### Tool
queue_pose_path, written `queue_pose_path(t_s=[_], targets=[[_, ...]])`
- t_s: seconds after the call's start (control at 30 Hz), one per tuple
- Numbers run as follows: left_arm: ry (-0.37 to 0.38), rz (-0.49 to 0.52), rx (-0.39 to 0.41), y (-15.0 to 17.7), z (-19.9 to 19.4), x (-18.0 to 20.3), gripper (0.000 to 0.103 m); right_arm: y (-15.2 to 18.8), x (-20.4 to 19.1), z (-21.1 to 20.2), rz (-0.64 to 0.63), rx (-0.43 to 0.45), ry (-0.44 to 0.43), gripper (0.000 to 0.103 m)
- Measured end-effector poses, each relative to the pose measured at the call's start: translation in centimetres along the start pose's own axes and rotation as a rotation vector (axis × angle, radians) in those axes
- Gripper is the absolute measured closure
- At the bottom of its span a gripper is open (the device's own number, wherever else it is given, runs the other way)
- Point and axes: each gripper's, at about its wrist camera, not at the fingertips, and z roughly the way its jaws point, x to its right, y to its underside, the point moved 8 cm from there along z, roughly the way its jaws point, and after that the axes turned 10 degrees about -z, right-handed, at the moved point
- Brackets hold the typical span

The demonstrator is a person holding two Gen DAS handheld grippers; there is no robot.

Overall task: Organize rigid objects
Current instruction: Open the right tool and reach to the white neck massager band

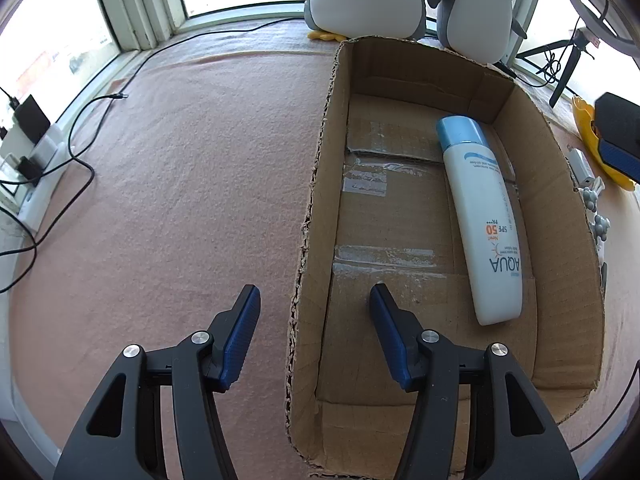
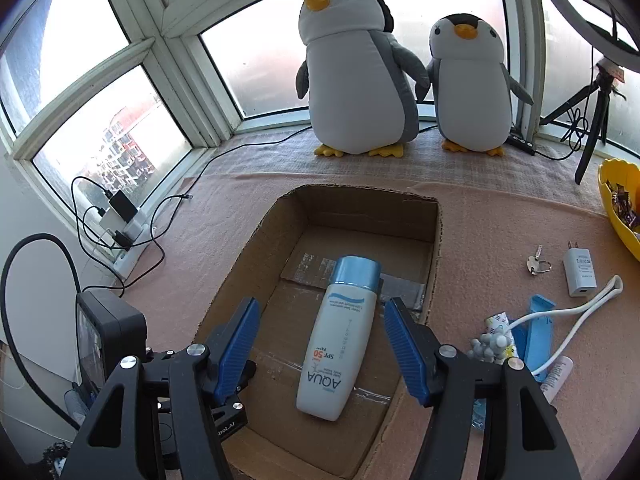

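Observation:
A white sunscreen bottle (image 1: pixel 482 216) with a light blue cap lies flat inside an open cardboard box (image 1: pixel 320 184), along its right side. My left gripper (image 1: pixel 315 294) is open and empty, astride the box's left wall. In the right wrist view the bottle (image 2: pixel 340 336) lies on the box floor, box (image 2: pixel 240 264), and my right gripper (image 2: pixel 320 308) is open above it, one finger on each side, not touching. Loose items lie right of the box: a white charger plug (image 2: pixel 579 272), keys (image 2: pixel 536 265), a blue case (image 2: pixel 538 332), a small grey toy (image 2: pixel 488 346).
Two plush penguins (image 2: pixel 360 72) stand on the window ledge behind the box. A yellow bowl (image 2: pixel 620 200) sits far right beside a tripod (image 2: pixel 592 120). A power strip with chargers and cables (image 2: pixel 120 220) lies at left. Pink cloth (image 1: pixel 180 180) covers the surface.

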Motion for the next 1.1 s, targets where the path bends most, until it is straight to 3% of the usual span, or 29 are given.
queue_pose_path(t_s=[0.2, 0.47, 0.77, 1.0, 1.1], targets=[[-0.002, 0.002, 0.001, 0.0, 0.0, 0.1, 0.047, 1.0, 4.3, -3.7, 0.074, 0.05, 0.013, 0.042], [-0.005, 0.002, 0.003, 0.0, 0.0, 0.1, 0.047, 3.6, 11.2, -6.1, 0.158, 0.018, 0.052, 0.042], [-0.01, 0.005, 0.004, 0.0, 0.0, 0.1, 0.047, 6.2, 17.4, -5.0, 0.349, -0.037, 0.004, 0.042], [-0.02, 0.012, 0.006, 0.0, 0.0, 0.3, 0.047, 8.2, 20.7, -2.5, 0.497, -0.066, -0.078, 0.043], [-0.025, 0.016, 0.005, 0.0, 0.0, 0.3, 0.046, 8.7, 21.6, -1.3, 0.557, -0.068, -0.129, 0.047]])
